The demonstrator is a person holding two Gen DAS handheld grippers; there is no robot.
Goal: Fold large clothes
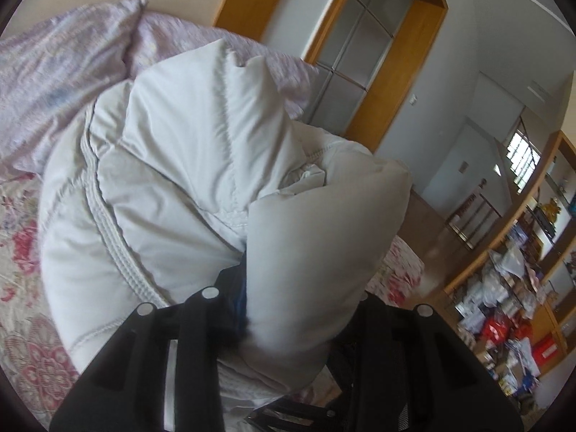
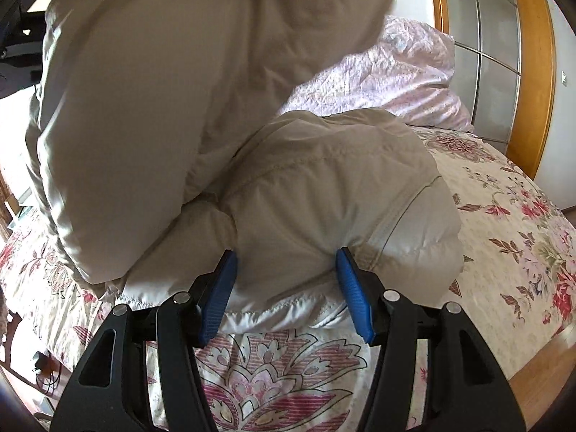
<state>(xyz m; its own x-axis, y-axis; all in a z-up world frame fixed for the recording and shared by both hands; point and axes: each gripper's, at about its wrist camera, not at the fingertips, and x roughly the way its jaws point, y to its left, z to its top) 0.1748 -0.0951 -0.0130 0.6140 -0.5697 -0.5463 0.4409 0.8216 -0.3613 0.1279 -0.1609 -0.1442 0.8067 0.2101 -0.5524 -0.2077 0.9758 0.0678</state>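
White puffy jacket (image 1: 201, 165) on the bed (image 2: 504, 223) hides the clenching left hand-held gripper (image 1: 288, 309)'s pads, while the right hand-held gripper (image 2: 286, 288) grips its edge.

home bedroom, floral bedspread (image 2: 504, 216), pillow (image 2: 406, 82)

We see a puffy quilted jacket (image 2: 288, 187) of smooth cloth with a faint sheen and stitched seams. The bedspread (image 2: 511, 223) looks like matt printed cotton with a floral pattern; the pillow (image 2: 396, 72) is crinkled lilac cloth. The right gripper (image 2: 286, 288) is matt black plastic with ribbed blue rubbery pads (image 2: 217, 298) and shiny metal pins. The door frame (image 1: 388, 79) is varnished wood around frosted panes.
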